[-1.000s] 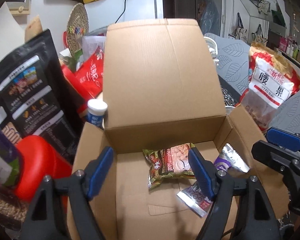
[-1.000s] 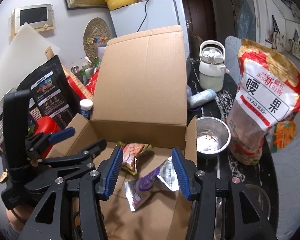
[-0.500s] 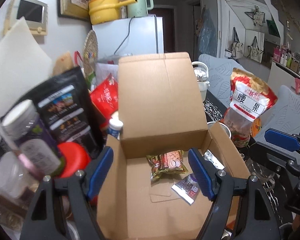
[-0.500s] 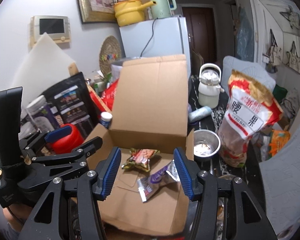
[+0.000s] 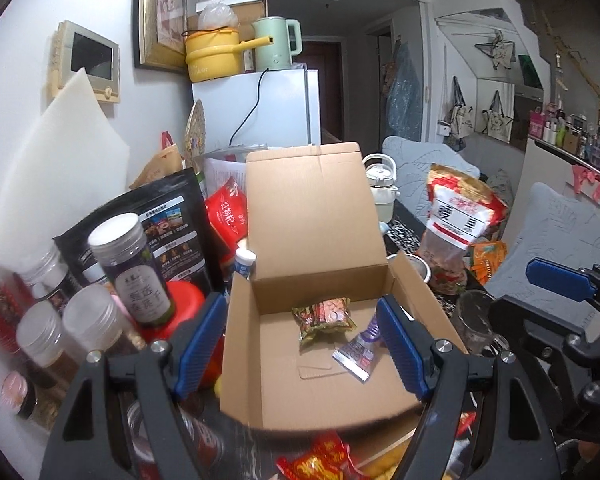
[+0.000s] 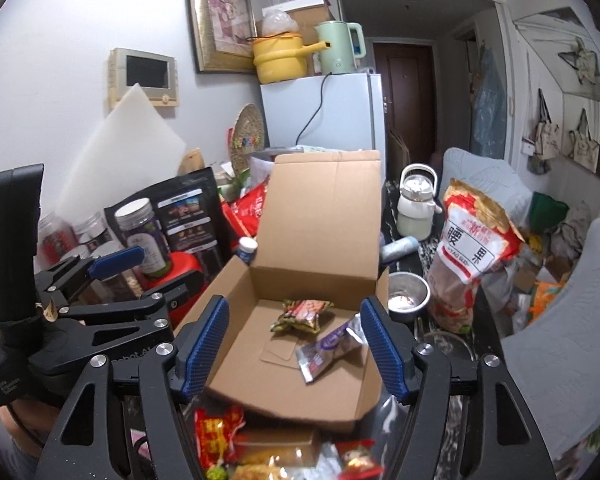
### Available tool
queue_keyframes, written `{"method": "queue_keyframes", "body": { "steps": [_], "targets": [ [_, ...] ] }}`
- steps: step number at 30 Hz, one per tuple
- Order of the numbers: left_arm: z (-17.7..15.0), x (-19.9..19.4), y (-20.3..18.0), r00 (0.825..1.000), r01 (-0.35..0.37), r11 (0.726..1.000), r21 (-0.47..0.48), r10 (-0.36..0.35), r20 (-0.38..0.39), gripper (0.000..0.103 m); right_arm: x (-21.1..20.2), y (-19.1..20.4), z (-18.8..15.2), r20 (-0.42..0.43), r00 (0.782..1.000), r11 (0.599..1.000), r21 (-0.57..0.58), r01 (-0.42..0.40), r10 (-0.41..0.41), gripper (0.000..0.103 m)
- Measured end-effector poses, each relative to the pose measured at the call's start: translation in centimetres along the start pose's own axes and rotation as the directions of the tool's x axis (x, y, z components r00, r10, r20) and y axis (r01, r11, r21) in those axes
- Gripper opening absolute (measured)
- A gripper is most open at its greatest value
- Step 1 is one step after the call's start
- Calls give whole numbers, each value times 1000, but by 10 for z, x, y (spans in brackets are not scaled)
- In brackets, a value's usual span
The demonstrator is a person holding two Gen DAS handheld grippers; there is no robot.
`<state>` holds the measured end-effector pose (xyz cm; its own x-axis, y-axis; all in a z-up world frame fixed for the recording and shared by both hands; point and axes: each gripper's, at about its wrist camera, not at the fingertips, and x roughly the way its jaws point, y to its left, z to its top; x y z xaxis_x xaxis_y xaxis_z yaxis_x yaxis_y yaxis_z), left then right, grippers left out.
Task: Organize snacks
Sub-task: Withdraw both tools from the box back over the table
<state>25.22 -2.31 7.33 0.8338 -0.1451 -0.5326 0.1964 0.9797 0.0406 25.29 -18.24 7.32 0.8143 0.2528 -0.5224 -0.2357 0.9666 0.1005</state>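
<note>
On the crowded bench the box [image 5: 324, 320] now looks smaller; I pulled both grippers up and back. Left gripper [image 5: 300, 344] jaws apart, empty; right gripper [image 6: 296, 344] jaws opening, empty. Two snacks [image 6: 302, 314] lie inside the box.

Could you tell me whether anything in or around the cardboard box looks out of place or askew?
Nothing looks damaged or spilled. The purple-and-silver packet lies askew, propped against the cardboard box at its right wall, beside the flat green snack packet.
</note>
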Motion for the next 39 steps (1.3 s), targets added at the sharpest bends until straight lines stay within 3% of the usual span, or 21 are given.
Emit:
{"method": "queue_keyframes", "body": {
  "steps": [6,20,39],
  "targets": [
    [-18,-31,-6,1000,23,999,22,-24,17,77,-24,11,-20,2,1000,1000,4,7,-7,69],
    [-80,-65,-6,996,73,997,28,-72,-53,77,-56,27,-84,-41,999,999,41,19,-17,69],
    [-164,-64,6,975,115,993,8,-111,-192,77,-58,35,-169,-151,988,994,104,31,-15,69]
  ]
}}
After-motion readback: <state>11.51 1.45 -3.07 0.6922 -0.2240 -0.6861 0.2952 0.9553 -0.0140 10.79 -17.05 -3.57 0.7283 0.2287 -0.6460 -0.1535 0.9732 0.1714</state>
